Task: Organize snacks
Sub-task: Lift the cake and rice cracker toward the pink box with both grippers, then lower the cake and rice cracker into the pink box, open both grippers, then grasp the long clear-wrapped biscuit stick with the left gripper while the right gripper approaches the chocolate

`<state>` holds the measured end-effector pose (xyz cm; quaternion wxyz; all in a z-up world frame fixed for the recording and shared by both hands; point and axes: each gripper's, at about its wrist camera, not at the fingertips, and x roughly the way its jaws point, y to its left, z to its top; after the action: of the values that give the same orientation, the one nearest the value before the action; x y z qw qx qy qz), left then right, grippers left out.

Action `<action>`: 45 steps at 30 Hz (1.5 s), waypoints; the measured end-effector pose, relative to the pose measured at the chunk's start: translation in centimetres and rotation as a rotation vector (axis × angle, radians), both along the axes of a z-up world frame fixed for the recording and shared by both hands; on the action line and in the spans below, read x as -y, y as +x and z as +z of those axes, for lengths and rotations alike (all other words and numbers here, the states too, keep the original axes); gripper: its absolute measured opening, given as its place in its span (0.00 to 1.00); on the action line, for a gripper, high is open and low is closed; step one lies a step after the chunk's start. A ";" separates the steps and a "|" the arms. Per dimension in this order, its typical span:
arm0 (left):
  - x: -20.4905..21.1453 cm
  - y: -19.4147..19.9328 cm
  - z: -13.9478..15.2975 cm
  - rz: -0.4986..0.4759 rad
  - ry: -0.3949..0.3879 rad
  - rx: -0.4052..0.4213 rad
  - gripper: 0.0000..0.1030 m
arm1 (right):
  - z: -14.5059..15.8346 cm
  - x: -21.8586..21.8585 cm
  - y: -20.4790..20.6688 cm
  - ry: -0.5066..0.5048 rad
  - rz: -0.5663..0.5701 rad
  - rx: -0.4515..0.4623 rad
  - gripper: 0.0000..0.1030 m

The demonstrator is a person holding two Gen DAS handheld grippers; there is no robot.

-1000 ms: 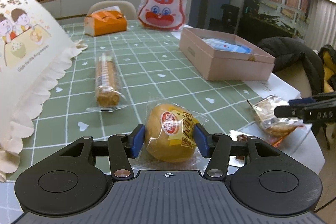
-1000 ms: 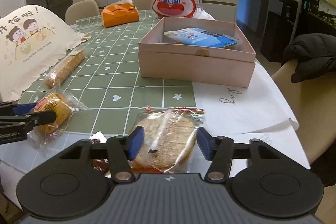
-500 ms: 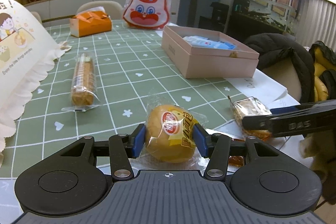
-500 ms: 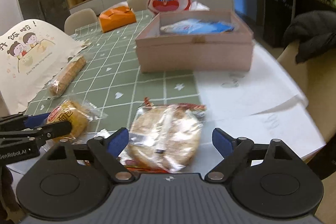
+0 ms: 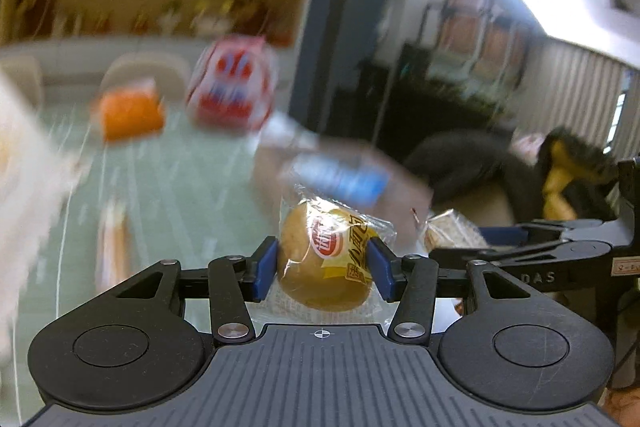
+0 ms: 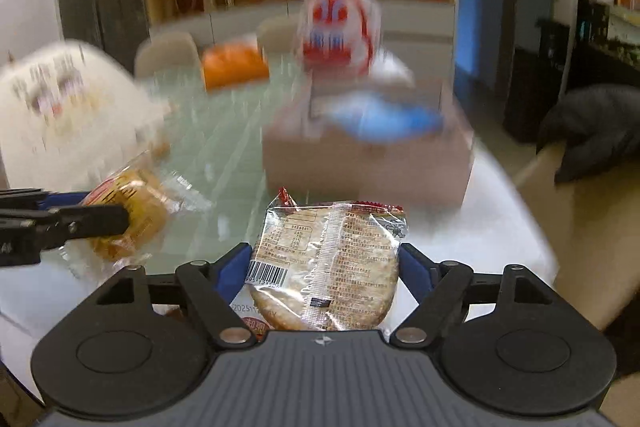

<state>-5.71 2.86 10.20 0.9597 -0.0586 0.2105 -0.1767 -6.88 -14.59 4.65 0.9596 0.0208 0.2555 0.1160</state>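
My left gripper [image 5: 322, 269] is shut on a round yellow cake in a clear wrapper [image 5: 316, 283] and holds it above the green checked table [image 5: 180, 195]. The right wrist view shows the same cake [image 6: 128, 215] at its left edge. My right gripper [image 6: 324, 269] has a wrapped round rice cracker [image 6: 332, 267] between its blue pads. Its jaws are closing, both pads press the pack's sides, and the pack is off the table. The pink box [image 6: 360, 167] stands just beyond both snacks, with a blue packet [image 6: 384, 119] inside.
The background is motion-blurred. A long biscuit pack [image 5: 114, 247] lies at the left on the table. A white cartoon paper bag [image 6: 68, 115] stands further left. An orange box [image 6: 234, 65] and a rabbit-shaped bag [image 6: 336, 27] sit at the back. A dark jacket [image 6: 592, 131] drapes a chair on the right.
Both grippers have risen with their snacks. The right jaws opened wide around the cracker pack, then closed on it and lifted it. The left grip on the cake is unchanged.
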 end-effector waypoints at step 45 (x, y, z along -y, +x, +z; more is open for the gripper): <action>-12.7 12.7 -7.7 0.388 -0.032 -0.318 0.52 | -2.4 -3.7 4.9 -0.099 0.118 -0.224 0.83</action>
<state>6.98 15.61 2.45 0.9294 -0.1403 0.3408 0.0192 -1.94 -10.87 2.24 0.9164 -0.0289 0.3674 0.1563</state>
